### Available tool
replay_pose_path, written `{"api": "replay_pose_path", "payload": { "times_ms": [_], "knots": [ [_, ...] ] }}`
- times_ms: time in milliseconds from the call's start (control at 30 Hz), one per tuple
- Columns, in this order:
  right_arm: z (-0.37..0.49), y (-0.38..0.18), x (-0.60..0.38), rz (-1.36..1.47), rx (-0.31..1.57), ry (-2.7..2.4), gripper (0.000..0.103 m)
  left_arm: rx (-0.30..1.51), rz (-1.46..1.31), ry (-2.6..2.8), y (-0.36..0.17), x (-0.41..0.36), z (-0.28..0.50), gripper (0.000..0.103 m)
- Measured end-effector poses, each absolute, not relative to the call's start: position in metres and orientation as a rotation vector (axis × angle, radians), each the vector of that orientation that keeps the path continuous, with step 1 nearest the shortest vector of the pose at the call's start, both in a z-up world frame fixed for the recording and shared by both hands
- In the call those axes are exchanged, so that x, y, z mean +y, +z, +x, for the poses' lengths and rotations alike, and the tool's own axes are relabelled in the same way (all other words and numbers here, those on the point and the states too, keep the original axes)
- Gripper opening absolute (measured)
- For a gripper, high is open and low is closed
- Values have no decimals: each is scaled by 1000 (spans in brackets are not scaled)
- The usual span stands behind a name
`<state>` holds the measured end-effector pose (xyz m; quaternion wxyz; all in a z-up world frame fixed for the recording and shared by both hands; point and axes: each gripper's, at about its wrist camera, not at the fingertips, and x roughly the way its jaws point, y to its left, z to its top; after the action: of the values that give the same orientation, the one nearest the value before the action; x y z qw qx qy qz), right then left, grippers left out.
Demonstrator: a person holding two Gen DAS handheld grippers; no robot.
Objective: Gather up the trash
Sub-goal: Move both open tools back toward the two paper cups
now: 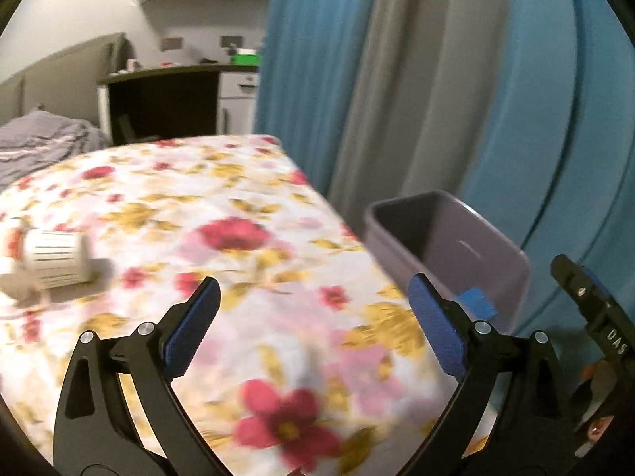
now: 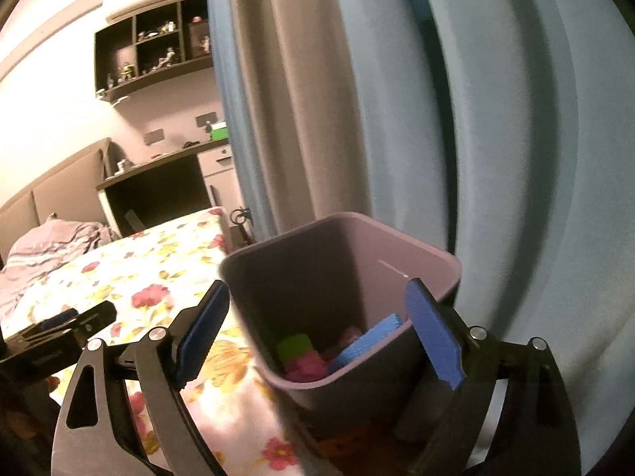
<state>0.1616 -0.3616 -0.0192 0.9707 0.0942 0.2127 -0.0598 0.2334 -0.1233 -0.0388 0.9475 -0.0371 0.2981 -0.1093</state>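
A purple bin (image 1: 468, 250) stands just off the right edge of the bed, in front of the curtains. In the right wrist view the bin (image 2: 432, 265) holds a green piece (image 2: 293, 347), a pink lump (image 2: 307, 365) and a blue ribbed piece (image 2: 369, 341). My right gripper (image 2: 317, 287) hovers over the bin's near rim, open and holding nothing. My left gripper (image 1: 313, 289) is open over the floral bedsheet, also with nothing in it. A white ribbed cup (image 1: 51, 258) lies on its side on the sheet, to the far left of the left gripper.
The bed (image 1: 238, 206) has a flowered sheet and a grey crumpled blanket (image 1: 43, 139) at its far end. Blue and grey curtains (image 1: 397, 79) hang behind the bin. A dark desk (image 1: 158, 99) and wall shelves (image 2: 154, 51) stand beyond the bed.
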Motion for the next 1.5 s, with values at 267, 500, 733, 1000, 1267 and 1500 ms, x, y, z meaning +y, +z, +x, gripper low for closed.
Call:
{"api": "replay_pose_path", "payload": {
  "times_ms": [267, 500, 733, 1000, 1267, 1500],
  "knots": [
    [159, -10, -320, 172, 425, -35, 89, 558, -58, -71, -32, -49, 193, 94],
    [158, -5, -267, 146, 442, 70, 89, 532, -63, 105, -29, 27, 162, 94],
    [160, -4, -215, 127, 469, 170, 89, 534, -106, 236, -33, 94, 139, 94],
    [173, -6, -144, 96, 520, 279, 89, 537, -169, 356, -36, 156, 123, 94],
    [203, -17, -59, 38, 596, 398, 89, 508, -204, 438, -27, 203, 115, 94],
    [238, -31, 2, -2, 631, 446, 89, 486, -241, 454, -20, 229, 122, 94]
  ]
}}
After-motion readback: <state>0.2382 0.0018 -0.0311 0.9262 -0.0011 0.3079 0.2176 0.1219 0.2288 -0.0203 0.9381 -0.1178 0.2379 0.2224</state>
